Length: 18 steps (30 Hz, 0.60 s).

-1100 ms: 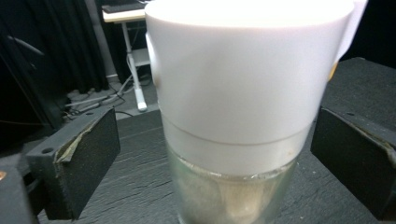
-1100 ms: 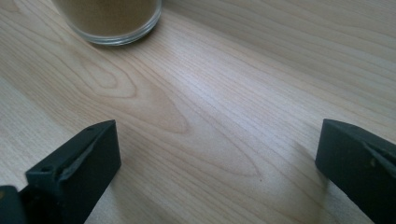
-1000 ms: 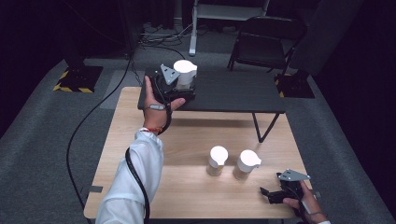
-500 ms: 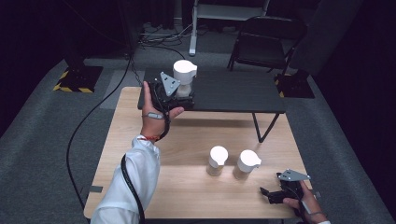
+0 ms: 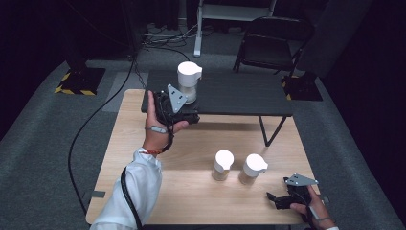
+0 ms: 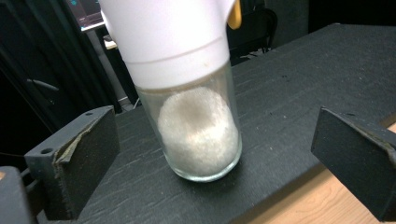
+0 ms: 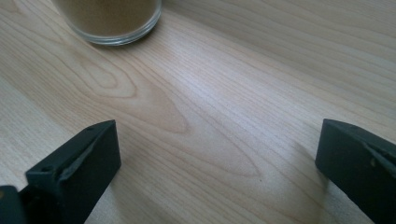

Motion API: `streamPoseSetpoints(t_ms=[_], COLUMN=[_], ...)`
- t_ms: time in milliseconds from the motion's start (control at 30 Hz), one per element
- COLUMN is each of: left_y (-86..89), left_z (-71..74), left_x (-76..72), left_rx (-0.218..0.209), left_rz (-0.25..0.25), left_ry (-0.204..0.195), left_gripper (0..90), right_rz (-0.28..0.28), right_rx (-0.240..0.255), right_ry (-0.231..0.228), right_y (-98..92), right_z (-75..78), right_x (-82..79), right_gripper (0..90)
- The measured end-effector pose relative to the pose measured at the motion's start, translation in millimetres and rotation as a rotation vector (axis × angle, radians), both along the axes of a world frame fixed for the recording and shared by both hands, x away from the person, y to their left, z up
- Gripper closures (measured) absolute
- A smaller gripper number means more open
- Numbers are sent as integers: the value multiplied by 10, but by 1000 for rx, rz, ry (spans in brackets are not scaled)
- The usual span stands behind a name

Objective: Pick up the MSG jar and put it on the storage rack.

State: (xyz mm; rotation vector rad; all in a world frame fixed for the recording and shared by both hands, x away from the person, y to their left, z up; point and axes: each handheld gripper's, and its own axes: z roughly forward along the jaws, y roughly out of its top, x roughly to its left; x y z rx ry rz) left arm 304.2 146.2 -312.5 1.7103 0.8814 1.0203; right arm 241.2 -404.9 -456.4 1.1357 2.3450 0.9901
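- A pale wooden table point(image 5: 158, 143) fills the foreground, with a low black table point(image 5: 239, 93) butted against its far edge.
- On the black table's near left part stands a glass jar point(image 5: 188, 82) with a white lid, upright, its long axis vertical, holding white grains.
- The left gripper point(image 6: 210, 154) is just beside that jar, jaws spread wide and clear of the glass; the jar sits straight ahead between them, slightly left of centre.
- The right gripper point(image 5: 282, 200) rests low at the wooden table's near right corner, jaws parted and empty, well apart from the jar.
- Two more white-lidded jars point(image 5: 238, 166) of brown powder stand near it.
- No label or writing is readable.
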Motion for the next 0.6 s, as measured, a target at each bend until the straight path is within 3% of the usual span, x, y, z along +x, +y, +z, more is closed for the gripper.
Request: streamPoseSetpoints(t_ms=[267, 400, 600], left_y=[18, 14, 63], left_z=[-101, -180, -269], left_x=[-106, -170, -222], left_rx=[24, 58, 64], left_rz=[-16, -16, -28], left_ry=[-6, -13, 5], left_gripper=[10, 10, 10], right_rz=[0, 0, -2], right_rx=[0, 0, 0], right_ry=[0, 0, 0], right_y=[0, 1, 1], right_z=[0, 0, 0], right_x=[0, -1, -3], right_gripper=[0, 0, 0])
